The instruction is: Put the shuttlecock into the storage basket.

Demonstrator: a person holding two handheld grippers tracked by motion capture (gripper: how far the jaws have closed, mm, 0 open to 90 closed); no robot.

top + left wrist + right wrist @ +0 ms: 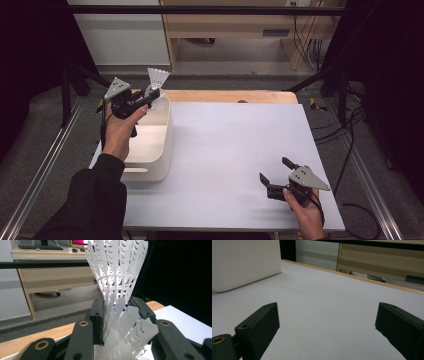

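Item: white plastic shuttlecock (158,77). Location: clamped in the left gripper (154,95), raised above the far end of the white bin (159,165), clear of the tabletop (235,150). In the left gripper view the shuttlecock (117,270) stands upright between the black jaws, its open lattice skirt flaring upward; the jaws press on the narrow lower part of it. A blue patch shows just behind the skirt near the jaws; what it is cannot be told. More white feathered pieces (130,337), overlapping and tilted, lie low in that view beneath the held one.

Item: left gripper. Jaws drawn together on the shuttlecock; held in the person's left hand (119,132), dark sleeve reaching in from the lower left.

Item: white bin. Rounded corners, slot handle on the near wall; sits at the left edge of the tabletop. Its side wall (244,262) appears at the upper left of the right gripper view.

Item: right gripper (276,170). Jaws standing wide apart, nothing between them; positioned low over the near right part of the tabletop, pointing toward the bin, well apart from it.

Item: tabletop. Pale grey sheet over a wooden board.
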